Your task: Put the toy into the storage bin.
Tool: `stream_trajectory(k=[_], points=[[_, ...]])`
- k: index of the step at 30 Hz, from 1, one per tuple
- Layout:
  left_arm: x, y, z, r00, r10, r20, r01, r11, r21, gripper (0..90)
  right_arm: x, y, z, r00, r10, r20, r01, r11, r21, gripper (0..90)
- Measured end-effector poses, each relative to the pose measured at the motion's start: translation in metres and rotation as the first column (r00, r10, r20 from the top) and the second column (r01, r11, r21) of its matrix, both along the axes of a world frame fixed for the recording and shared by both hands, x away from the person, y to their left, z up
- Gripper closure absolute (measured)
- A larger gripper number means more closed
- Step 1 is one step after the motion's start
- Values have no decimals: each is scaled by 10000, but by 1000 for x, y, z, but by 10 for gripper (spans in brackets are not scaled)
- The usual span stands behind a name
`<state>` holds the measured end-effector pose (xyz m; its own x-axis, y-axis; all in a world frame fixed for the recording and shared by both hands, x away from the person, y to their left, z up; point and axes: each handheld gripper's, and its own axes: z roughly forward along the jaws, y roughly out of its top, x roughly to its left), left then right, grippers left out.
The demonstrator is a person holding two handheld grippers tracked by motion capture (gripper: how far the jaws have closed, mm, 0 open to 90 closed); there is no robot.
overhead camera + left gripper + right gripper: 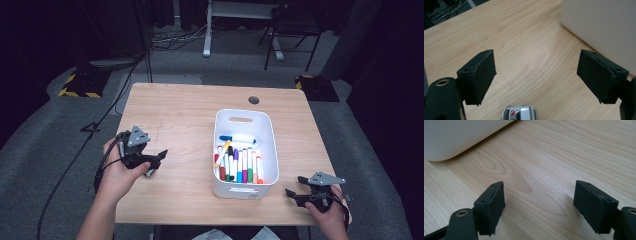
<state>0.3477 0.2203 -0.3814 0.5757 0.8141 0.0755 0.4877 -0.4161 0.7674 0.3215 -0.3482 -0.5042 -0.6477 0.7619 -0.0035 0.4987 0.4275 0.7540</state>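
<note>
A white plastic bin (pixel 271 145) stands on the wooden table (pixel 170 115), right of centre, holding several coloured markers (pixel 239 164) laid side by side and one blue-capped marker across them. My left gripper (pixel 156 162) rests low over the table left of the bin, open and empty; in the left gripper view its jaws (pixel 536 77) stand wide apart over bare wood with the bin wall (pixel 604 27) at the upper right. My right gripper (pixel 296 187) sits by the table's near right corner, open and empty (pixel 540 206), the bin's corner (pixel 454 137) at the upper left.
A round cable hole (pixel 254 100) is in the table's far edge. Beyond the table are grey floor, a desk leg (pixel 207 30), a chair (pixel 292 30) and cables. Bare wood lies left of the bin.
</note>
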Motion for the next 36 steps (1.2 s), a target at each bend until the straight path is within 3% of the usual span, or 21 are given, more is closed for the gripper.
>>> stream_trajectory(k=[4, 10, 14, 23, 28, 32, 36], points=[[-3, 15, -15, 9980, 519, -365, -523, 9986, -97, 161, 0, 0, 0, 10000, -39, -3, 39, 10000, 30, 253], [-1, 25, -31, 9945, 791, -686, -800, 9967, -115, 161, 0, 0, 0, 10000, -34, -1, 34, 10000, 20, 254], [2, 30, -49, 9831, 1470, -1093, -1489, 9888, -97, 164, 0, 0, 0, 10000, 3, 4, -3, 10000, -15, 254], [7, 32, -80, 9776, 1336, -1623, -1413, 9893, -366, 165, 0, 0, 0, 10000, 6, 3, -6, 10000, -15, 254], [10, 31, -92, 9766, 1294, -1720, -1385, 9895, -421, 168, 0, 0, 0, 10000, -50, -11, 50, 10000, 44, 254], [11, 29, -101, 9729, 1277, -1929, -1366, 9901, -337, 178, 0, 0, 0, 10000, -3, -1, 3, 10000, 1, 254], [12, 31, -107, 9657, 1480, -2135, -1497, 9887, 82, 190, 0, 1, 0, 10000, -64, -20, 64, 10000, 63, 254]])
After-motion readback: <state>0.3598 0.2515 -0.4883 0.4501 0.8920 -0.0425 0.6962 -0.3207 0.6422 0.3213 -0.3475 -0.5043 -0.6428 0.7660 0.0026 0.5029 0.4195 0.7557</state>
